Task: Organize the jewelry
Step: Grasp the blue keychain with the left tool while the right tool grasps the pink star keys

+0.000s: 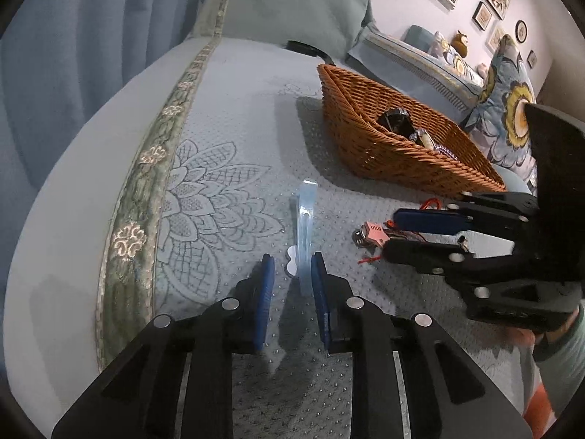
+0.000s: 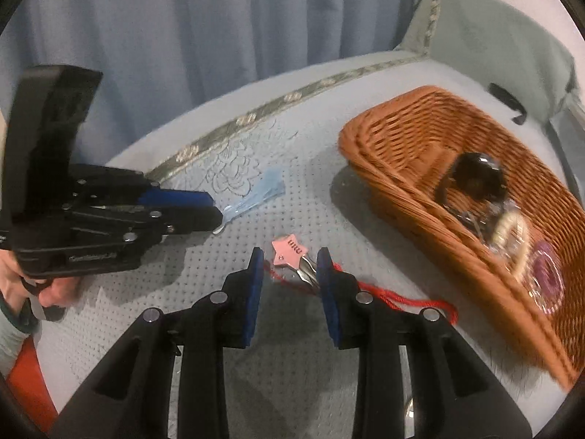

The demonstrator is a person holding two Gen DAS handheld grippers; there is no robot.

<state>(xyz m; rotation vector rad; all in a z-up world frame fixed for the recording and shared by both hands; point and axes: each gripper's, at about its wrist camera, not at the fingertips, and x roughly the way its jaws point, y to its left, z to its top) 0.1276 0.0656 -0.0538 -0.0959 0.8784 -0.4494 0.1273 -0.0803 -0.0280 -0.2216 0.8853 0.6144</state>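
A narrow clear blue plastic bag [image 1: 305, 219] [image 2: 261, 192] with a small white piece stands on edge between the tips of my left gripper [image 1: 292, 267] [image 2: 217, 216]. It leans on the right pad, and a gap shows at the left pad. My right gripper [image 2: 290, 256] [image 1: 391, 232] is shut on a pink star charm [image 2: 289, 254] [image 1: 374, 234] with metal pieces. Its red cord [image 2: 402, 300] trails to the right over the bed. A wicker basket [image 1: 402, 153] [image 2: 395, 135] lies beyond, with a dark bangle [image 2: 475, 179] and beaded pieces [image 2: 544, 274] inside.
Everything lies on a pale blue quilted bedspread [image 1: 226, 117] with a green embroidered band [image 1: 146, 168] near its edge. Blue curtains [image 2: 182, 29] hang beyond the edge. Flowered pillows [image 1: 512, 109] sit behind the basket, and a small black object [image 1: 305, 45] lies near the headboard.
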